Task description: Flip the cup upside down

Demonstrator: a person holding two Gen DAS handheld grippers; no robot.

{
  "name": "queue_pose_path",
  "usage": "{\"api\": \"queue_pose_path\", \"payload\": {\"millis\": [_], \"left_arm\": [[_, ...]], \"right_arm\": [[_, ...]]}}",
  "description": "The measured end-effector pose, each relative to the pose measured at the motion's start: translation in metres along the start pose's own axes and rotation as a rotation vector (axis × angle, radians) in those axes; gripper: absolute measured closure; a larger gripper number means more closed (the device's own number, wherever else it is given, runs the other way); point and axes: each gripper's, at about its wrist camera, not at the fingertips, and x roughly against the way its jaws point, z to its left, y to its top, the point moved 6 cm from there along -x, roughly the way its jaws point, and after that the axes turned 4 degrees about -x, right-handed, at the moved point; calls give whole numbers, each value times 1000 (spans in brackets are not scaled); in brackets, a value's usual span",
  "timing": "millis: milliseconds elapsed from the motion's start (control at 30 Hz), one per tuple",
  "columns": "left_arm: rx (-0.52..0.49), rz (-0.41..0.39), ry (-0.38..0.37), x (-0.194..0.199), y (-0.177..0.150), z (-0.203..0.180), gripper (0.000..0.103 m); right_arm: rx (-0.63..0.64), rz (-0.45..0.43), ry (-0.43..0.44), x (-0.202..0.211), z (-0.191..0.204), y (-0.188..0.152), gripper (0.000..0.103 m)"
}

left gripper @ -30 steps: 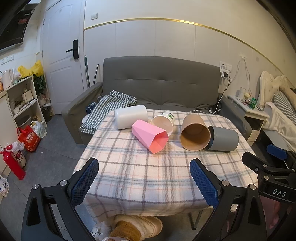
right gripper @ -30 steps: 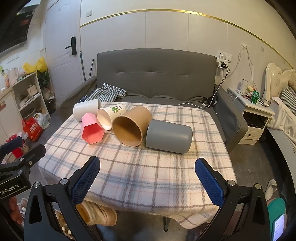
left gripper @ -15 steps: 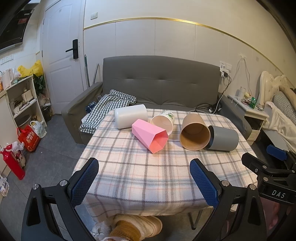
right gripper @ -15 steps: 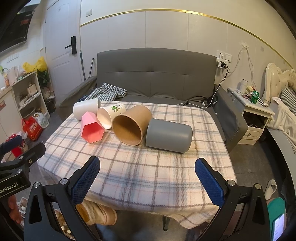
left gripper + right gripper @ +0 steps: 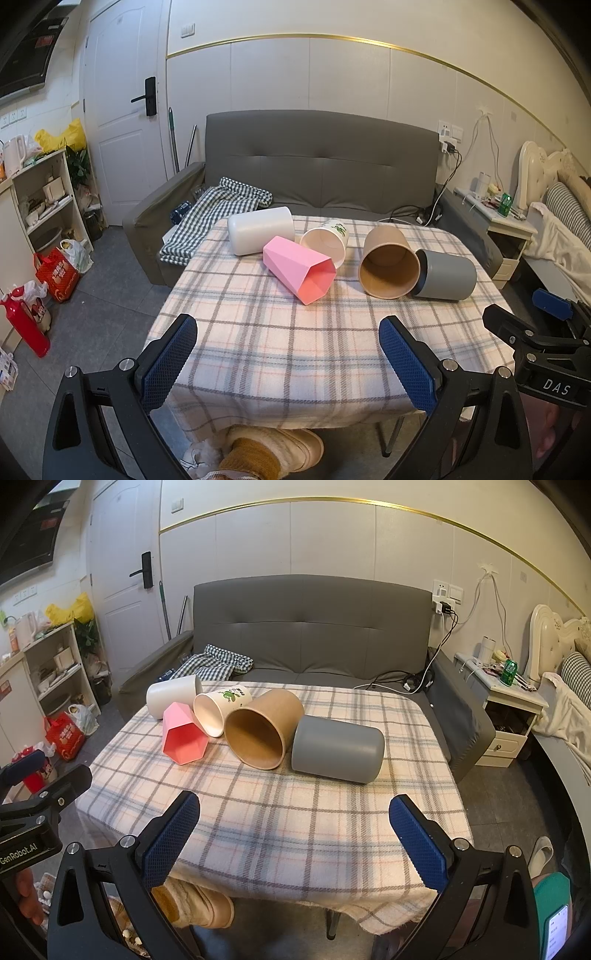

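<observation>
Layout, referenced to the table (image 5: 332,812): I see five cups lying on their sides in a row across its far half. Leftmost, the smooth cup (image 5: 173,698). Just right of it and nearer me, the faceted cup (image 5: 183,734). Behind that, the printed paper cup (image 5: 219,707), touching the wide paper cup (image 5: 264,729) on its right. Rightmost, the capsule-shaped cup (image 5: 338,749), against the wide one. Sofa (image 5: 310,635) directly behind the table; nightstand (image 5: 509,709) right of it; shelf (image 5: 55,664) left of it.
</observation>
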Motion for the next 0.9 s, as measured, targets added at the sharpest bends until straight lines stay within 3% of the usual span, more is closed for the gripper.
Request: {"api": "queue_pose_path", "payload": {"millis": [900], "left_arm": [[4,13,-4,-4,-13,-1,1]], "right_arm": [[3,4,6,-1,4,1,0]]}}
